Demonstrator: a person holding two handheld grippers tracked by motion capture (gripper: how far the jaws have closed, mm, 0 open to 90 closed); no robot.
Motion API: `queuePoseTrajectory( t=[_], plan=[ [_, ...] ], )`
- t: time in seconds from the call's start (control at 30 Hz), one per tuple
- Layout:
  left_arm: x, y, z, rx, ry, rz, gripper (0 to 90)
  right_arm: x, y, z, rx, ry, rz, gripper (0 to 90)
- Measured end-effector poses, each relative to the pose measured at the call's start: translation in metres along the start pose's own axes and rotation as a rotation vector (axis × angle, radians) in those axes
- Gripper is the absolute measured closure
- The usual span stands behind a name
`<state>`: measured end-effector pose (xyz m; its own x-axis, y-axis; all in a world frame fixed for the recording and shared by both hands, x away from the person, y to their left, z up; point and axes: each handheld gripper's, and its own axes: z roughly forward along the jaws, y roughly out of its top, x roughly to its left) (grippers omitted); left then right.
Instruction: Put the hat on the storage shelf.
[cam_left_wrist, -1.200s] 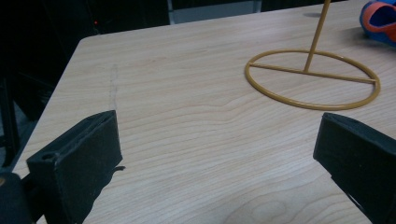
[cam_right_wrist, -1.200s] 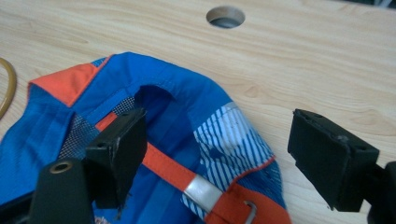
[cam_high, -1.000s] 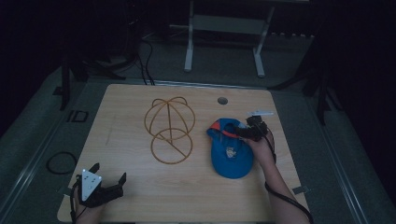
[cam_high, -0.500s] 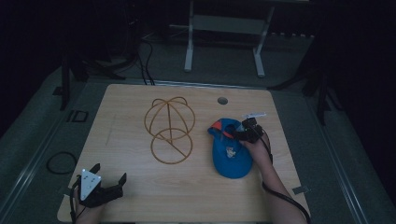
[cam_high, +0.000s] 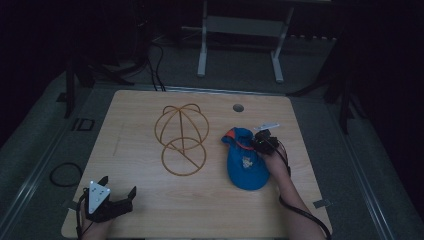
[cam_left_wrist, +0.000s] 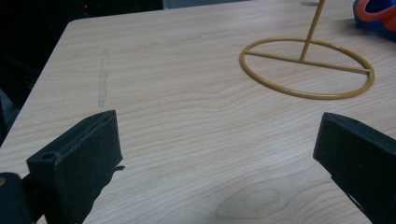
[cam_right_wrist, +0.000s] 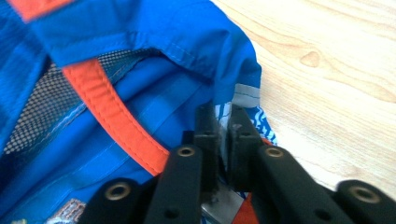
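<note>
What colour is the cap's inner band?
Orange band, inside the blue cap; clearest in the right gripper view.

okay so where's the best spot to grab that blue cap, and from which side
Judging by its pose, take the blue cap by the thin fabric edge at its opening, coming in from the table's right side. The right gripper already pinches that edge there; the cap lies flat, so its rounded crown offers the jaws nothing narrow.

Blue cap (cam_high: 246, 161) with orange trim, grey mesh lining and a white-striped tag; mustard-yellow wire stand (cam_high: 181, 138); pale wood-grain table (cam_high: 140, 125); black grippers.
</note>
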<state>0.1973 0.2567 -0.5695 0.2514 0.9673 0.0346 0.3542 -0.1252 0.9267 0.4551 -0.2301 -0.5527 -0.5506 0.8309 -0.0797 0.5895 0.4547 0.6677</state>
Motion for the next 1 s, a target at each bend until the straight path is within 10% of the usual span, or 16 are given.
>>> queuePoseTrajectory(
  t=[0.3,1.0],
  plan=[
    [0.002,0.000,0.000,0.001,0.012,-0.010,1.2,0.000,0.007,-0.011,-0.027,-0.002,0.027,88.5],
    [0.002,0.000,0.002,0.024,0.012,-0.022,1.2,-0.003,0.027,-0.103,-0.261,0.018,0.056,88.8]
  ],
)
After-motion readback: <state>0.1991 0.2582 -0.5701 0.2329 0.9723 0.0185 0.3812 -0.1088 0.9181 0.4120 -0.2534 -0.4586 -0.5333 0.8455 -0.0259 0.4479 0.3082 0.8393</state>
